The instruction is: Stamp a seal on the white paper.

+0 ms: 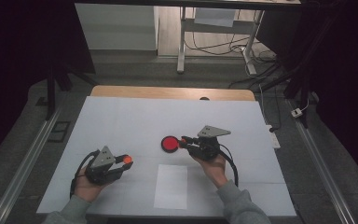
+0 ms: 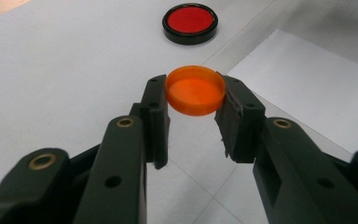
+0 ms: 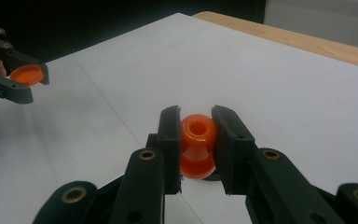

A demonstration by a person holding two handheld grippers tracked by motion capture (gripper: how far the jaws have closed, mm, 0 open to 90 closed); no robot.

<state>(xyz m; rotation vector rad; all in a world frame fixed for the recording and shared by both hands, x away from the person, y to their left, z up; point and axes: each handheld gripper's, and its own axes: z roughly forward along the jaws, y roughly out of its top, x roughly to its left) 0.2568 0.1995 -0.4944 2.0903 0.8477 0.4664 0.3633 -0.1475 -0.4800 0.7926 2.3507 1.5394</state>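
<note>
My left gripper [image 2: 196, 105] pinches an orange cap [image 2: 195, 90] by its rim, one black pad on each side, the cap's hollow face turned up and held clear above the table; from above, that cap [image 1: 127, 159] shows at the tip of the left gripper [image 1: 124, 162], well to the left of the red disc [image 1: 170, 143] and a little nearer to me. My right gripper [image 3: 196, 140] is pressed onto a small orange bottle [image 3: 197, 144], its round open mouth facing the camera that rides on that gripper, with the jaws squeezing it from both sides. In the high view the right gripper [image 1: 184, 141] holds it just beside the red disc, on the disc's right edge; whether it touches the disc I cannot tell. The red disc sits in a black ring and lies flat on the white table cover [image 1: 121, 121]. A white sheet of paper [image 1: 171, 185] lies near the disc, on the side toward me, between my two hands. Beyond the disc, a strip of wooden tabletop [image 1: 168, 92] shows past the cover's far edge.
</note>
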